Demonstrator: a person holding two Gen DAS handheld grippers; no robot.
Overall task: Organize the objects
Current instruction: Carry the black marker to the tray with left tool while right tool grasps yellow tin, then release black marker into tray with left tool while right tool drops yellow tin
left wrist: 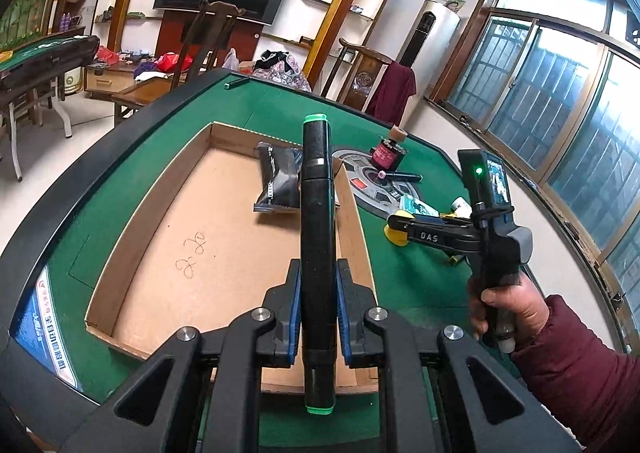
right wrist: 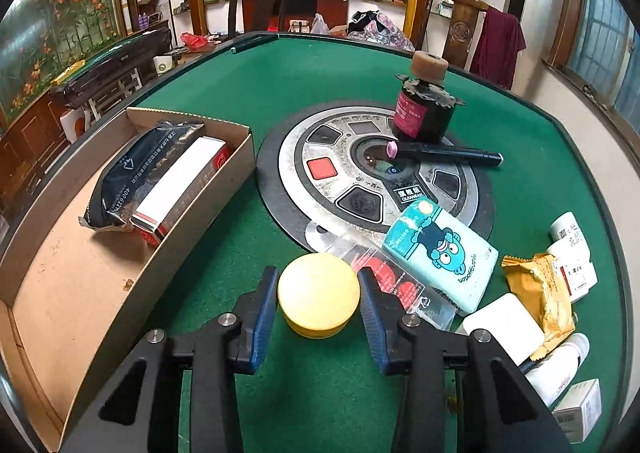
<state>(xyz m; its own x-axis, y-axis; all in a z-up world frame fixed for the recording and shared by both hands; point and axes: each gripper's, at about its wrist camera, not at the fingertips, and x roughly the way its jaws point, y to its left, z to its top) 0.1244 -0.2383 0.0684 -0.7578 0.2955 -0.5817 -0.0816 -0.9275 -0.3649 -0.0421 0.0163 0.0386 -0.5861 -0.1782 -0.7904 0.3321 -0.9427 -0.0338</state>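
Left wrist view: the left hand-held gripper (left wrist: 316, 317) pinches a black marker (left wrist: 316, 213) lengthwise, above the cardboard box (left wrist: 160, 221) directly ahead. Judged step: depositing; next, release over the box floor.

Right wrist view: the right hand-held gripper (right wrist: 318, 301) straddles a yellow round tin (right wrist: 319, 297) on the worktop (right wrist: 304, 69), pads not yet touching. Next: finish closing, then carry it left to the box.
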